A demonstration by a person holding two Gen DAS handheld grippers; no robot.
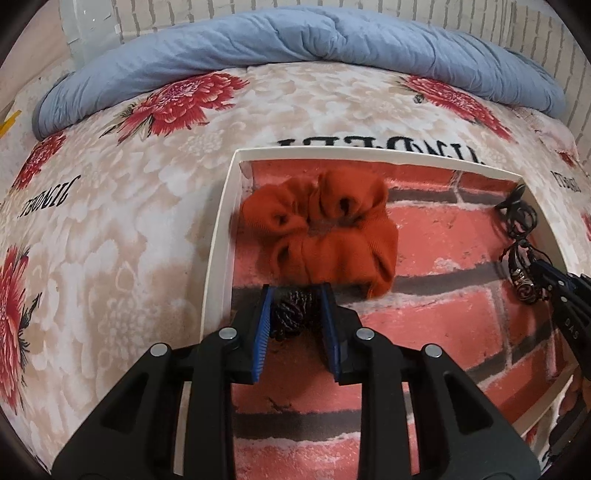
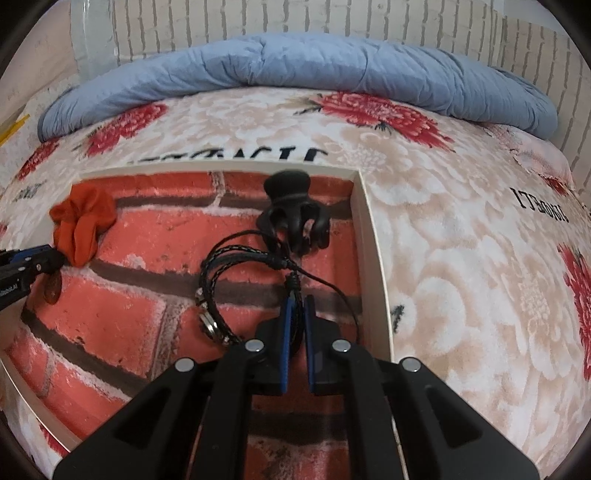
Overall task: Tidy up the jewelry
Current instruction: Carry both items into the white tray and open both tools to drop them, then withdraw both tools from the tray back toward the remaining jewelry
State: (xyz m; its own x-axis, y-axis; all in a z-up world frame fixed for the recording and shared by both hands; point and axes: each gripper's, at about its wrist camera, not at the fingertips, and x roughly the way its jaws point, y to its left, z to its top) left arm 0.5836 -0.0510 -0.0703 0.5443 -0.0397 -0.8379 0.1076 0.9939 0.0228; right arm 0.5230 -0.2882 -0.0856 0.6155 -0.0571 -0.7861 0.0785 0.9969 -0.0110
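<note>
While you are working over a floral bedspread (image 1: 110,229) with a blue duvet (image 1: 295,44) bunched at its far edge under a white brick wall (image 2: 332,26), a white-rimmed tray (image 1: 218,236) lined with red brick print is sitting under both tools. Your left gripper (image 1: 295,299) is clamping a dark twisted hair tie (image 1: 291,312), touching the orange scrunchie (image 1: 325,229) beyond it. Your right gripper (image 2: 298,308) is pinching the black cord bracelet (image 2: 221,266), near the black claw clip (image 2: 291,218) at the far right.
</note>
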